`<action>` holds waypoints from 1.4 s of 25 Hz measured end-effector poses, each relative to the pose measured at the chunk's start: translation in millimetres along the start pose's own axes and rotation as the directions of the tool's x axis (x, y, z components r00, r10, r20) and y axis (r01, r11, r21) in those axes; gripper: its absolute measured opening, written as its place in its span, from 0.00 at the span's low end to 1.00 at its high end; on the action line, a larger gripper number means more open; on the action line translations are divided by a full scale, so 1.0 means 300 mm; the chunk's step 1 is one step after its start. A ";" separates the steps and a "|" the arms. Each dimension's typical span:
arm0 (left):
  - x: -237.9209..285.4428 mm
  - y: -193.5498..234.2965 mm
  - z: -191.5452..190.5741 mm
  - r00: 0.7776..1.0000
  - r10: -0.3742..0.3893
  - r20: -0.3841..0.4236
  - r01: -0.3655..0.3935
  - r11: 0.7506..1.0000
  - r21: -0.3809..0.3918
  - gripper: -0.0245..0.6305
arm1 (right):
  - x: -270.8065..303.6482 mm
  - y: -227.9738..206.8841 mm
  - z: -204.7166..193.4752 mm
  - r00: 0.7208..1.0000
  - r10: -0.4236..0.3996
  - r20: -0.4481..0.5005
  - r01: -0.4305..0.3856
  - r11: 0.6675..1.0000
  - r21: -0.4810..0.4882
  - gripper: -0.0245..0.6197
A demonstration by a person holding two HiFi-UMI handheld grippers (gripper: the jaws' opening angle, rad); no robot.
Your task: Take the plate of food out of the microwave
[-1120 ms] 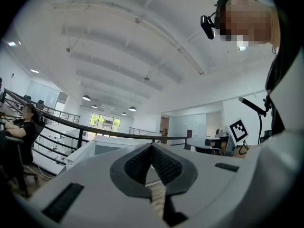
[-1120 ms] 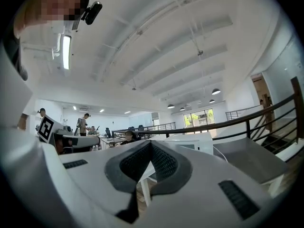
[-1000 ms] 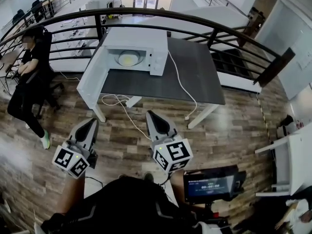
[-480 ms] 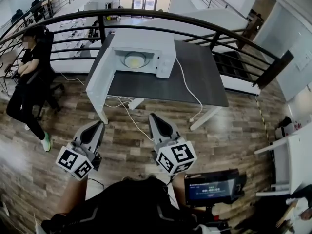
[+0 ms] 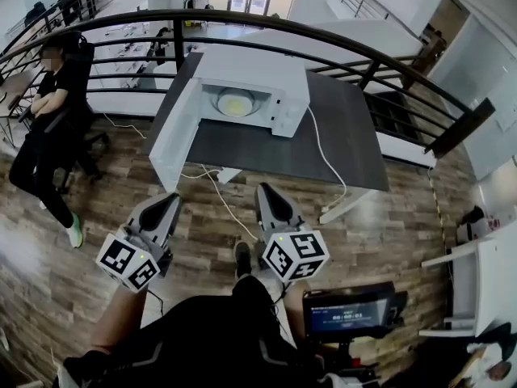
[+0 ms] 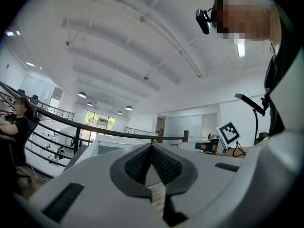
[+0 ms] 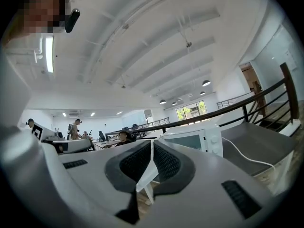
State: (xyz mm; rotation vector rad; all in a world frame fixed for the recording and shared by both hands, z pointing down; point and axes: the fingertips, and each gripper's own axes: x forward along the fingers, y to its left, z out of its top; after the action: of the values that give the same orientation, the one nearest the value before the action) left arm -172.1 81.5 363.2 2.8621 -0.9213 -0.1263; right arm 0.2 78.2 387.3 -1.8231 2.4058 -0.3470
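Note:
A white microwave stands on a dark grey table with its door swung open to the left. Inside it sits a plate of yellowish food. Both grippers hang over the wooden floor, well short of the table. My left gripper is shut and holds nothing. My right gripper is shut and empty too. The microwave also shows in the right gripper view, beyond the jaws. In the left gripper view the open door is visible past the shut jaws.
A black curved railing runs behind the table. A white power cable trails off the table's right side to the floor. A person in black stands at the left. A dark screen sits at the lower right.
The view has moved closer to the table, so the microwave looks larger and nearer. Both grippers stay shut and have risen slightly in the head view.

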 end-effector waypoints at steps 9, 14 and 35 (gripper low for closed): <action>0.442 0.225 0.014 0.996 0.086 -0.022 -0.086 0.996 0.011 0.04 | 0.401 -0.329 0.102 0.997 0.072 0.009 -0.072 0.997 0.037 0.04; 0.631 0.297 0.027 0.989 0.143 -0.034 -0.143 0.990 0.019 0.04 | 0.550 -0.507 0.147 0.994 0.106 -0.004 -0.106 0.994 0.040 0.04; 0.936 0.636 0.028 0.981 0.185 -0.066 -0.183 0.983 0.025 0.04 | 1.240 -0.858 -0.300 0.983 0.050 -0.175 0.080 0.746 0.661 0.25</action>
State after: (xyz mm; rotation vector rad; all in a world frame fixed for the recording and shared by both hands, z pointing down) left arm -55.3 -237.2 372.8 2.7607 -1.1723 -0.0019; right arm 118.5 -334.0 557.3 -1.5046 1.9541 -1.2446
